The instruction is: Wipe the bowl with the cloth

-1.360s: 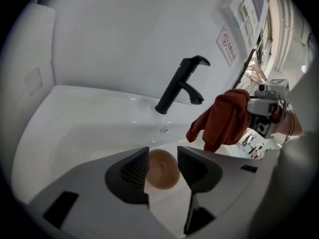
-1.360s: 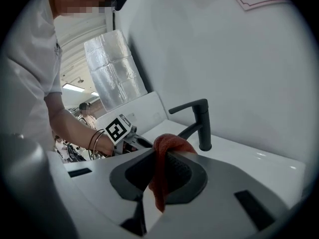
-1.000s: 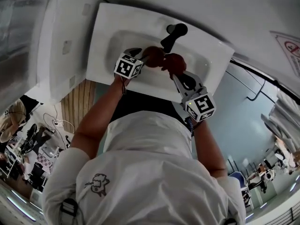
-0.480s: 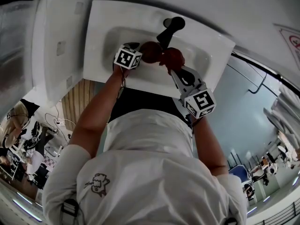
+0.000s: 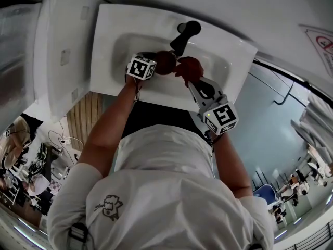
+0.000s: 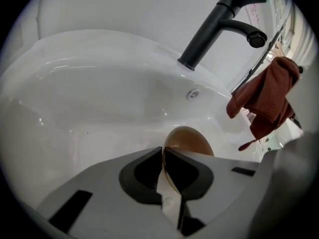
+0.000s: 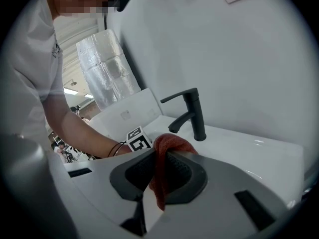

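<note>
A brown bowl (image 6: pixel 193 140) lies in the white sink basin (image 6: pixel 99 98), below the black faucet (image 6: pixel 214 29). My left gripper (image 6: pixel 163 156) reaches down into the basin. Its jaws have just been closing and now pinch the bowl's rim. In the head view the bowl (image 5: pixel 165 62) sits between the left gripper (image 5: pixel 154 62) and the red cloth (image 5: pixel 191 69). My right gripper (image 7: pixel 158 166) is shut on that red cloth (image 7: pixel 167 148), which hangs bunched from its jaws just right of the bowl. The cloth (image 6: pixel 266 101) shows dangling at the right of the left gripper view.
The black faucet (image 5: pixel 183 34) stands at the back of the sink (image 5: pixel 119 46), close over both grippers. A white box-like unit (image 5: pixel 62 51) adjoins the sink on the left. A wall rises behind the faucet (image 7: pixel 192 113). The left gripper's marker cube (image 7: pixel 139 139) shows near the cloth.
The left gripper has sunk into the basin onto the bowl, and its jaws have gone from wide open to closed on the rim. The right gripper has kept still with the cloth.
</note>
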